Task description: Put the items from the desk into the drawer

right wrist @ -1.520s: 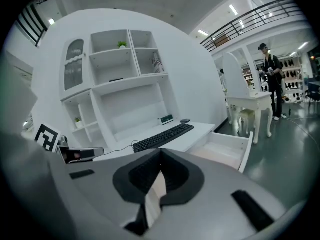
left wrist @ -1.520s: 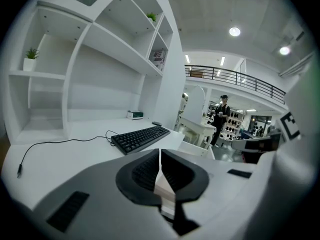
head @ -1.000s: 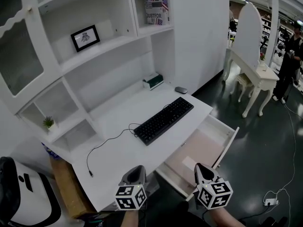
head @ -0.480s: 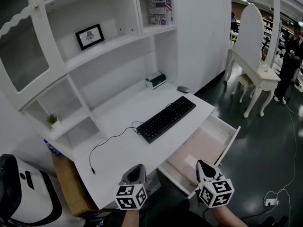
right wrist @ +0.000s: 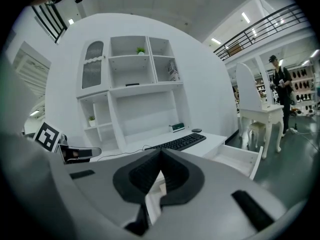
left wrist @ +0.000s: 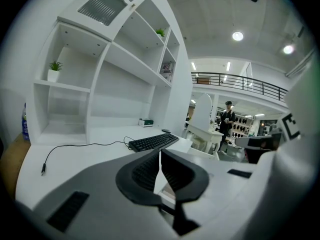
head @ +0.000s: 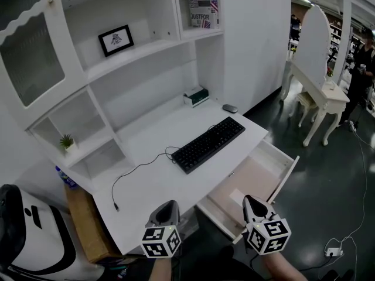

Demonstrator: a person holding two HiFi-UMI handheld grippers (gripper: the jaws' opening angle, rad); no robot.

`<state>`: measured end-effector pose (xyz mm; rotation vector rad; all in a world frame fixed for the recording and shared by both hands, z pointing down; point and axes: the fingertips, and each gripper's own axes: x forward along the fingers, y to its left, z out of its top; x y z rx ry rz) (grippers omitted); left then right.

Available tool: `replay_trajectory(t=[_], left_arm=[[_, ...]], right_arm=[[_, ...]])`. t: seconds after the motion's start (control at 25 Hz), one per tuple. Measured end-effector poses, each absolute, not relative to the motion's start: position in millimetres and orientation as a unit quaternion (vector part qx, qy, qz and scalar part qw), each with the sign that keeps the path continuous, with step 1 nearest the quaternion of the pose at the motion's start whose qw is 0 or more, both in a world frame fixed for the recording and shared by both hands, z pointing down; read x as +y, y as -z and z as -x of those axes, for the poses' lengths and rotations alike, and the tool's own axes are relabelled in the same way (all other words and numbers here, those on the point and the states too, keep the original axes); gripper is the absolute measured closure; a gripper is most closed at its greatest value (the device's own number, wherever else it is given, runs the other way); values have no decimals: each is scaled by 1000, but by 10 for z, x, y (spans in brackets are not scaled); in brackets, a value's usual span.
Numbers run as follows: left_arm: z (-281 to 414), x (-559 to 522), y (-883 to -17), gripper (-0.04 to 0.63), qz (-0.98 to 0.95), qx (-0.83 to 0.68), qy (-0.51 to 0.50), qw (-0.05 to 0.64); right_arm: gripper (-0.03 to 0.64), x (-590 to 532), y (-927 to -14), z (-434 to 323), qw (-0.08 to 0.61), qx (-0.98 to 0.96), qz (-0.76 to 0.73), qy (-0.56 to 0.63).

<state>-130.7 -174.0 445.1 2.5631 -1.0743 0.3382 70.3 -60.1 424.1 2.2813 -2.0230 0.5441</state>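
Observation:
A black keyboard [head: 208, 144] lies on the white desk [head: 146, 183], its cable [head: 136, 171] trailing left. A dark mouse [head: 230, 108] and a small green-and-white box [head: 195, 96] sit at the desk's back right. The drawer [head: 280, 178] stands pulled open at the desk's right, with a white sheet inside. My left gripper [head: 170, 207] hovers shut and empty at the desk's front edge. My right gripper [head: 251, 203] hangs shut and empty over the drawer's near end. The keyboard [left wrist: 152, 142] and the keyboard [right wrist: 180, 141] appear ahead of each gripper.
White shelves rise behind the desk, with a framed picture [head: 116, 40], a small plant [head: 67, 141] and books [head: 201, 3]. A brown box [head: 85, 227] stands at the left. A white dressing table [head: 319, 95] and a person [head: 358, 75] are at the right.
The view has shifted slightly, so the desk and shelves sit a little higher and to the right. Both grippers stay shut in the same places.

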Motion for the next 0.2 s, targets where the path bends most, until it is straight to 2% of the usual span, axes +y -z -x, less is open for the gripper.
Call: replay_trajectory(t=[0.2], left_arm=[[1346, -1756, -4454, 575, -900, -383, -118, 173]], right_arm=[[617, -626, -4212, -696, 26, -657, -734, -171]])
